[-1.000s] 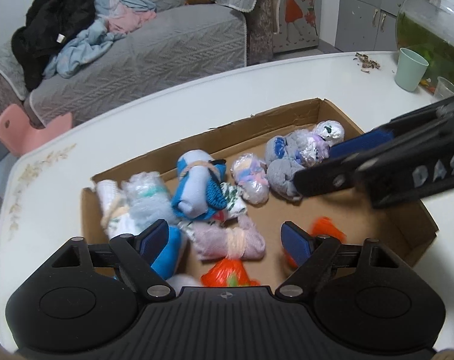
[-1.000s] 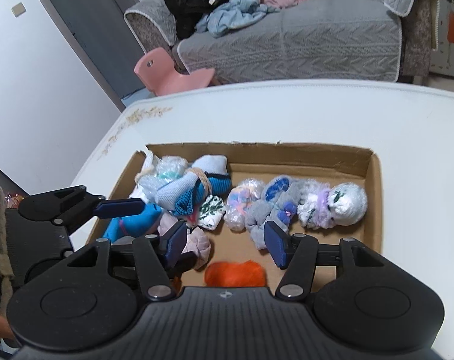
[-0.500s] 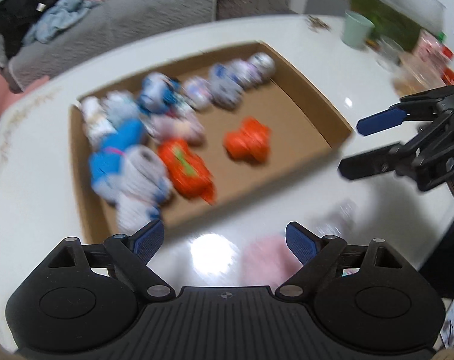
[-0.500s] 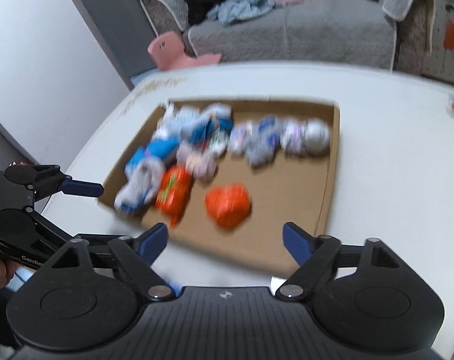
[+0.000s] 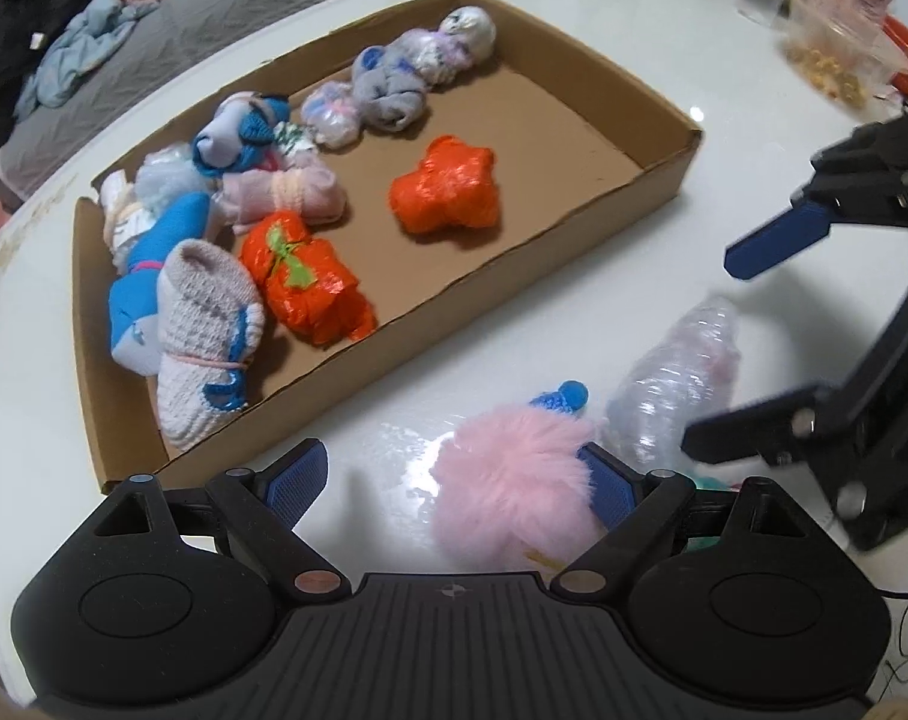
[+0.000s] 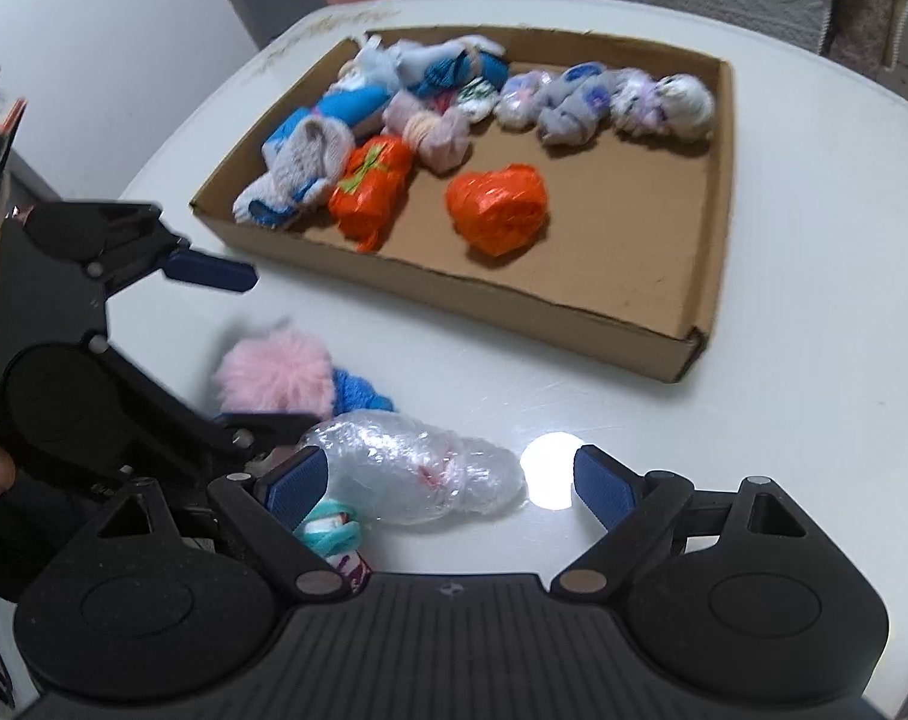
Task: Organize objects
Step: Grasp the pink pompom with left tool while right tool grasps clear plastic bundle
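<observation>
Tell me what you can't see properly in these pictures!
- Teal bundle, right wrist view: mostly hidden behind the right gripper's body and pad; what it is stays unclear.
- Clear bag, left wrist view: blurred and shiny, so its contents cannot be made out.
- Blue knit, right wrist view: half hidden behind the pink pompom.
- Snack bag, left wrist view: too small and blurred to read.

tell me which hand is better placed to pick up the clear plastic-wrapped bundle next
Right. The clear plastic-wrapped bundle lies between the right tool's open fingers. The left tool is open around the pink fluffy ball beside it instead.
</observation>
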A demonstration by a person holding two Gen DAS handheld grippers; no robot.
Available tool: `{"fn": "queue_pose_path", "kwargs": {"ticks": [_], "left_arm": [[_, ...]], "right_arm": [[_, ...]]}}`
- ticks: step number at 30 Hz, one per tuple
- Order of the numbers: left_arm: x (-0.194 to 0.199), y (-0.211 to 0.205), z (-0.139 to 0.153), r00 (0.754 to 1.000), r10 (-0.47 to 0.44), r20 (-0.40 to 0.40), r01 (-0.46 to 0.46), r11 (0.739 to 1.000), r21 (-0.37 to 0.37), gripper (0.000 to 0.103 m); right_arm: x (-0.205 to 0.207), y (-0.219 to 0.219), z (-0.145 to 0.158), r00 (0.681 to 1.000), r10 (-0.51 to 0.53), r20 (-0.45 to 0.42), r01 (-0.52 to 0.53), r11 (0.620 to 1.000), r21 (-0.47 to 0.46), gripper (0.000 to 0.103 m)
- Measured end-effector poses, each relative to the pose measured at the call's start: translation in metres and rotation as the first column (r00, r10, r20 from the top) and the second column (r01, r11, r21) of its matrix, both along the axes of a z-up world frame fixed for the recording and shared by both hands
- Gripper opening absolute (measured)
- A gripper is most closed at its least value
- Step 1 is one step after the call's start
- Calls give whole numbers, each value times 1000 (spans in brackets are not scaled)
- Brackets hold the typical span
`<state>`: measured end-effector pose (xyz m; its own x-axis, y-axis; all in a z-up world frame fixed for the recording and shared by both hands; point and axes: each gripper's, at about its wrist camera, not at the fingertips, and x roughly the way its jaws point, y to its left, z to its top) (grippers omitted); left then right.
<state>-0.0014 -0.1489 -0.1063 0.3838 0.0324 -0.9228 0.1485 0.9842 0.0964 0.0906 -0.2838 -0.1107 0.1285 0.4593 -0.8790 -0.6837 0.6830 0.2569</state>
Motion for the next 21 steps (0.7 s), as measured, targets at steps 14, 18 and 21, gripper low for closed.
{"fn": "queue_pose_path", "kwargs": {"ticks": [14,18,21], "left_arm": [[9,43,6,983,183,-2,-182,982,-50,93],[6,50,17,973,229,-6,-228,967,-117,94],[2,48,18,970,242,-38,-245,957,-157,95]], "right_arm": [[12,3,-15,1000,-30,4,30,997,-64,87],[14,-1,-6,1000,-27,4,27,999,-30,87],[13,-4,-1,1000,-12,0,12,1000,-7,88]]}}
